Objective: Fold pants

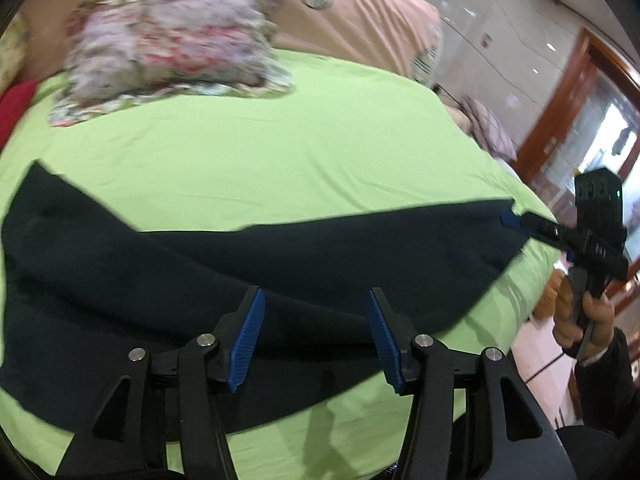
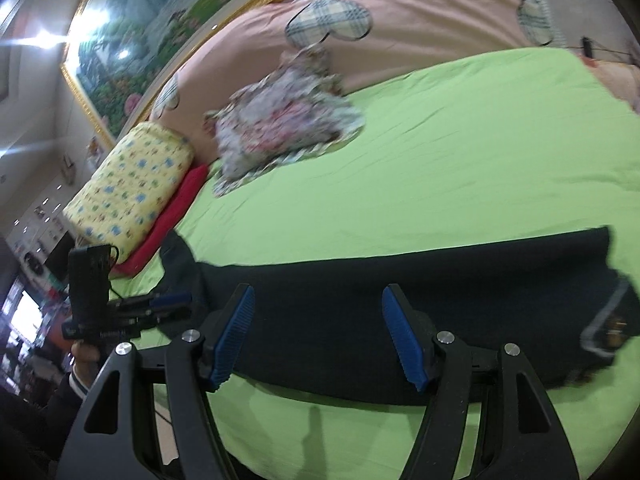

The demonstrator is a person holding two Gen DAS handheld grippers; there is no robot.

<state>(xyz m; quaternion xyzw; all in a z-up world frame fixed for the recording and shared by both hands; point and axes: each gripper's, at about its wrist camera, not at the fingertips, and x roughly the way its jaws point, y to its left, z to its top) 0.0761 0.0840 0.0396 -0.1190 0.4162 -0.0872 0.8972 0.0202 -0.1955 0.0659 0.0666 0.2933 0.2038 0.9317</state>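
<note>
Dark pants (image 1: pixel 280 264) flat on green sheet (image 1: pixel 280 152), left tongs (image 1: pixel 316 300) open above

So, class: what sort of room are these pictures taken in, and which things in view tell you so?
Most likely a home bedroom: a wide bed under a lime-green sheet, a pink quilt with plaid hearts bunched behind it, and a yellow patterned pillow at one end.

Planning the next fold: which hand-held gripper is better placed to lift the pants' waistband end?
Probably the right hand-held gripper: the waistband lies just right of its open jaws, while the left hand-held gripper sits at the pants' opposite end.
</note>
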